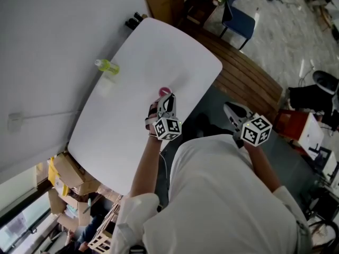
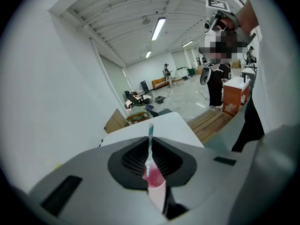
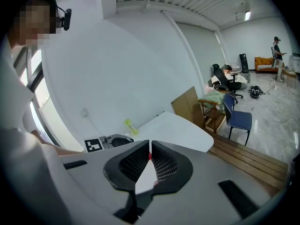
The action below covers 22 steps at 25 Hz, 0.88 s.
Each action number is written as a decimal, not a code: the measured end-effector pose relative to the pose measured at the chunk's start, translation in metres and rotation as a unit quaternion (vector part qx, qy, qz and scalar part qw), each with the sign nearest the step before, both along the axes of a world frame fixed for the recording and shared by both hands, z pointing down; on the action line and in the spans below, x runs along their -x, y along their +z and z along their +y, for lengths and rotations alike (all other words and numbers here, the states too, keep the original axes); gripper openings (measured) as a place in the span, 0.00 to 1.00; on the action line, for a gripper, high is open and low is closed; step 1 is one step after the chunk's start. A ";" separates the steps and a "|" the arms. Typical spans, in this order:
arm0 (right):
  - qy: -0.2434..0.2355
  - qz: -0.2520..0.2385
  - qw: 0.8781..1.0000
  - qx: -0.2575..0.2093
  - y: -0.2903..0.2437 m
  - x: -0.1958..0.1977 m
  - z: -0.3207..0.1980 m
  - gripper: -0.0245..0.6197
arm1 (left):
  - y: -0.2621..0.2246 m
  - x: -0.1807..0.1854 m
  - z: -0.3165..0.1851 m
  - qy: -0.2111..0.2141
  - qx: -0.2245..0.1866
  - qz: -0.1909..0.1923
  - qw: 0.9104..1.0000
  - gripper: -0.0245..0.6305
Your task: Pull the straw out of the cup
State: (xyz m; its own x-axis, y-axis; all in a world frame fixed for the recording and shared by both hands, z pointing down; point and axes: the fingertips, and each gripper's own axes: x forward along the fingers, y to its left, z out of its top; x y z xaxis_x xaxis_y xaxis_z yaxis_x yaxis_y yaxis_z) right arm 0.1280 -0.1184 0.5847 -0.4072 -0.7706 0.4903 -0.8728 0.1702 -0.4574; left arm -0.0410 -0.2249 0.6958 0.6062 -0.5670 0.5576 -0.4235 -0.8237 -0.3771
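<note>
A small pink cup (image 1: 164,91) stands on the white table (image 1: 132,78) near its right edge. My left gripper (image 1: 166,101) hovers just above it, shut on a thin teal-and-white striped straw (image 2: 150,137) that pokes up past the fingertips. Below the jaws the straw runs down to the pink cup (image 2: 155,184), seen in the gap. I cannot tell whether the straw's end is still inside. My right gripper (image 1: 229,109) hangs off the table's right side, over the floor, shut and empty (image 3: 150,145). A speck of the pink cup (image 3: 149,156) shows through its gap.
A yellow-green bottle (image 1: 107,66) lies near the table's far left edge, by the white wall. A wooden platform (image 1: 249,73) and a blue chair (image 1: 238,20) stand beyond the table. Cardboard boxes (image 1: 69,179) are piled at the table's near left end.
</note>
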 end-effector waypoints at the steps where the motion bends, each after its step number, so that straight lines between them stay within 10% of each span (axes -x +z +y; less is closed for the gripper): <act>1: -0.001 -0.003 1.000 -0.001 0.000 0.001 0.000 0.10 | -0.005 0.001 0.000 -0.003 -0.002 0.006 1.000 0.07; 22: -0.089 -0.022 0.995 -0.030 -0.006 0.031 -0.030 0.10 | -0.099 0.032 0.022 -0.107 -0.027 0.117 0.987 0.07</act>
State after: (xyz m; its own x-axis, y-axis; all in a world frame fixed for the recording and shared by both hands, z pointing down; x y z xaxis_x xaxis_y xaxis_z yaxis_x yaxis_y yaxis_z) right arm 0.0975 -0.1483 0.5790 -0.5600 -0.7115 0.4245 -0.8059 0.3488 -0.4784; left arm -0.0735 -0.2030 0.5968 0.5781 -0.7209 0.3821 -0.6664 -0.6874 -0.2886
